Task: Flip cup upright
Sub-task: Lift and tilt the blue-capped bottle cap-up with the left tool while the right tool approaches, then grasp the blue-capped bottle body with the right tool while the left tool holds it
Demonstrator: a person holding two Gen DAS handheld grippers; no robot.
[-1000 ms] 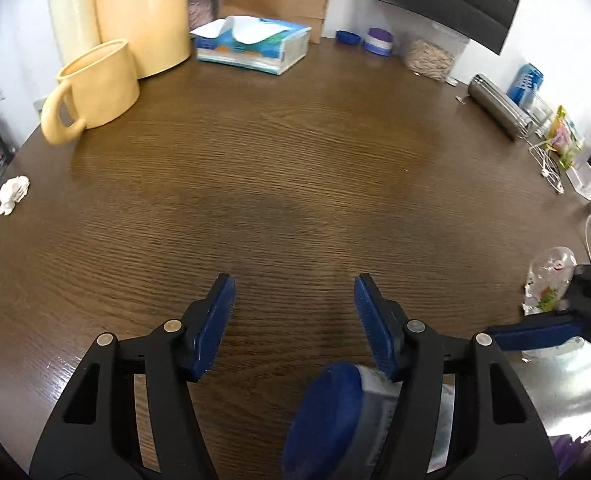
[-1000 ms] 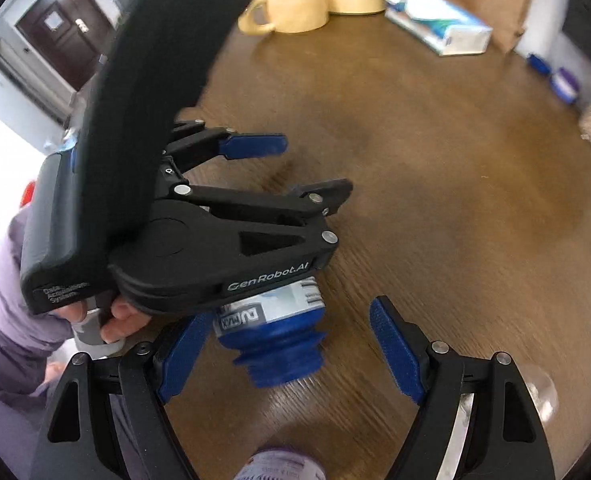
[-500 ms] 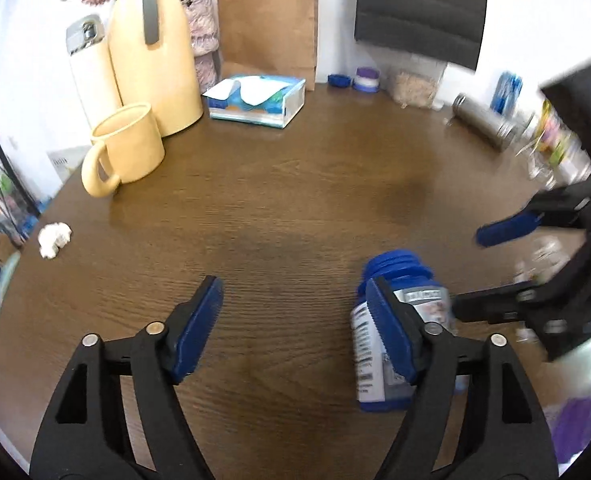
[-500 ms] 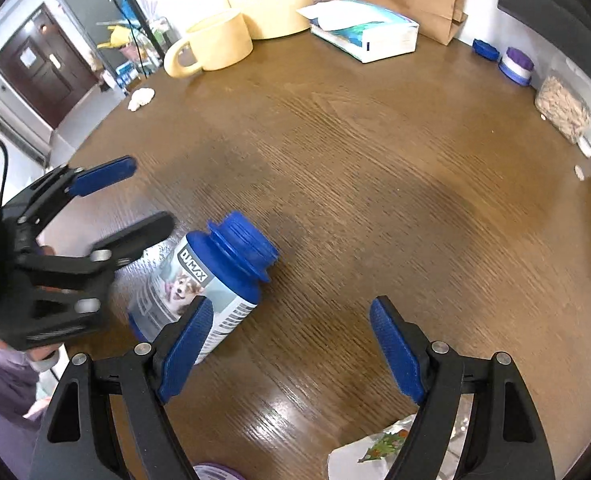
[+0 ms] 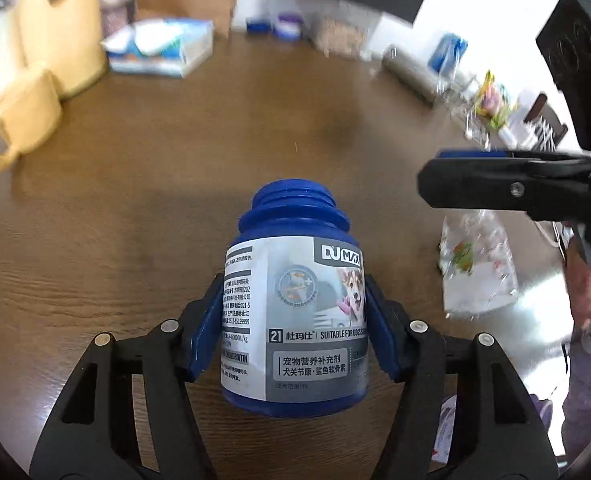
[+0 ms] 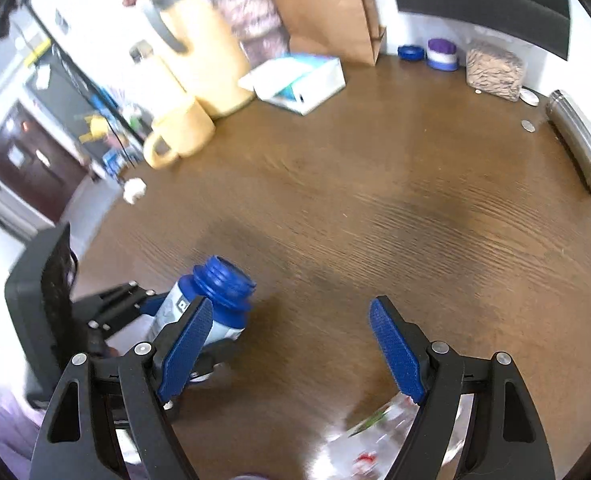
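Note:
The cup is a blue plastic jar (image 5: 295, 300) with a grey and white DUMAX label and an open, capless mouth. My left gripper (image 5: 293, 320) is shut on its body, one blue pad on each side, and the mouth points away from the camera. In the right wrist view the jar (image 6: 215, 292) tilts with its mouth up and to the right, just over the wooden table (image 6: 375, 200), held by the left gripper (image 6: 135, 308). My right gripper (image 6: 291, 344) stands open and holds nothing, to the right of the jar. The left wrist view shows the right gripper (image 5: 495, 184) side-on at the right edge.
At the back left stand a yellow mug (image 6: 179, 136) and a yellow jug (image 6: 203, 60), with a tissue box (image 6: 299, 80) and a paper bag (image 6: 327, 8) beside them. A steel flask (image 6: 579, 144) lies far right. A clear wrapper (image 5: 479, 264) sits near the front right.
My left gripper has shut on the jar, which lay loose beside its right finger half a second ago. The right gripper has drawn back to the right and stays open.

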